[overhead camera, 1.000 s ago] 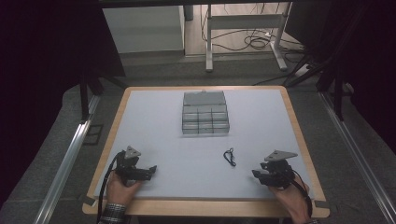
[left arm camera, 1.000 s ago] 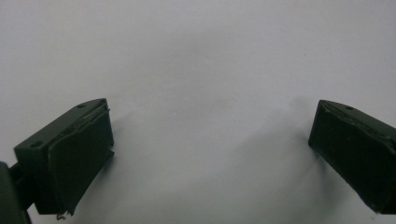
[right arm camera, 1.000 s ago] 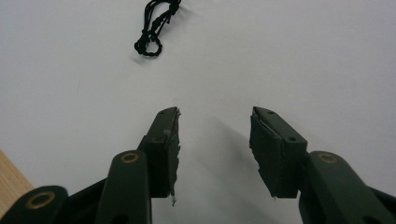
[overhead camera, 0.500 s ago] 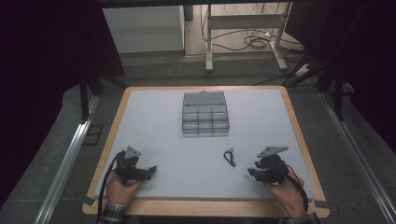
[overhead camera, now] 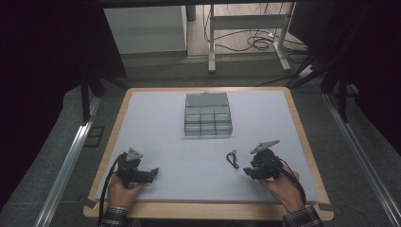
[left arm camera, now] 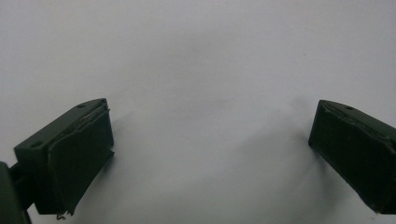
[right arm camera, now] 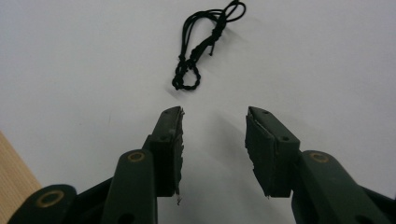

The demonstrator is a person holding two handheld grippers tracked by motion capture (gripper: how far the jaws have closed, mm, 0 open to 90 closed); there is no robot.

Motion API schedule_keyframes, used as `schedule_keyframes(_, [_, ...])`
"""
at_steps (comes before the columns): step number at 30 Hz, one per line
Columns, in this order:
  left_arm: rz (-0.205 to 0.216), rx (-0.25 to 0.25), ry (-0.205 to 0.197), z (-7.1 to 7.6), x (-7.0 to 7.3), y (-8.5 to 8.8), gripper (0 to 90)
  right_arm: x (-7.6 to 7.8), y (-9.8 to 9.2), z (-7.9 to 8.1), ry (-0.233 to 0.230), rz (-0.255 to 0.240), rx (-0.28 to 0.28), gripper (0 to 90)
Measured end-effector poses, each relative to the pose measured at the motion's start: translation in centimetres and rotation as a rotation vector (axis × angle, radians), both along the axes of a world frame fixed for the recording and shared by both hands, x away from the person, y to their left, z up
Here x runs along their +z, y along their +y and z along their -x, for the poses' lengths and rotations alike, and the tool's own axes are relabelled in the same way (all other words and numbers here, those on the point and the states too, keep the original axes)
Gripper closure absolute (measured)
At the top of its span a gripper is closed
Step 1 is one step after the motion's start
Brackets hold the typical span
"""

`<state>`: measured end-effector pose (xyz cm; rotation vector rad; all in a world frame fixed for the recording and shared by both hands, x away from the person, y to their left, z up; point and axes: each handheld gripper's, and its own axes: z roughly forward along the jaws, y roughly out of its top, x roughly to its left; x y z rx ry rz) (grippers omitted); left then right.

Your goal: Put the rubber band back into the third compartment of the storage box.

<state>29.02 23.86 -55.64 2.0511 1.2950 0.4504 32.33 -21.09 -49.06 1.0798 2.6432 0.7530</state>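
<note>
A small knotted black cord (overhead camera: 232, 159) lies on the pale mat, right of centre. In the right gripper view the black cord (right arm camera: 201, 46) sits just beyond the jaw tips, slightly to their left. My right gripper (overhead camera: 247, 171) is low over the mat just right of the cord, pointing left toward it; in its own view my right gripper (right arm camera: 214, 116) stands partly open with nothing between the pads. My left gripper (overhead camera: 153, 172) rests near the front left of the mat. In its own view my left gripper (left arm camera: 210, 121) has its jaws spread wide over bare mat.
A grey compartment box (overhead camera: 208, 115) with its lid tipped back stands at the middle far part of the mat. The wooden table edge (overhead camera: 203, 210) frames the mat. Wide bare mat separates the two grippers.
My right gripper has moved left across the mat, closing in on the black cord. The left gripper and the box have stayed put.
</note>
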Motion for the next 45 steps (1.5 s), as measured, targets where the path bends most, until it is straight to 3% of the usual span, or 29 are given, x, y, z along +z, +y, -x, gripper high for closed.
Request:
schedule_keyframes(28, [0.002,0.0,0.0,0.0,0.0,0.0,0.0,0.5,5.3,-2.7,0.149,0.209,0.123,68.9])
schedule_keyframes(41, [0.002,0.0,0.0,0.0,0.0,0.0,0.0,-0.3,6.8,-3.8,0.196,0.297,0.117,71.0])
schedule_keyframes(45, [0.0,-0.001,0.001,0.0,0.0,0.0,0.0,-0.3,6.9,-4.0,0.204,0.299,0.104,74.7])
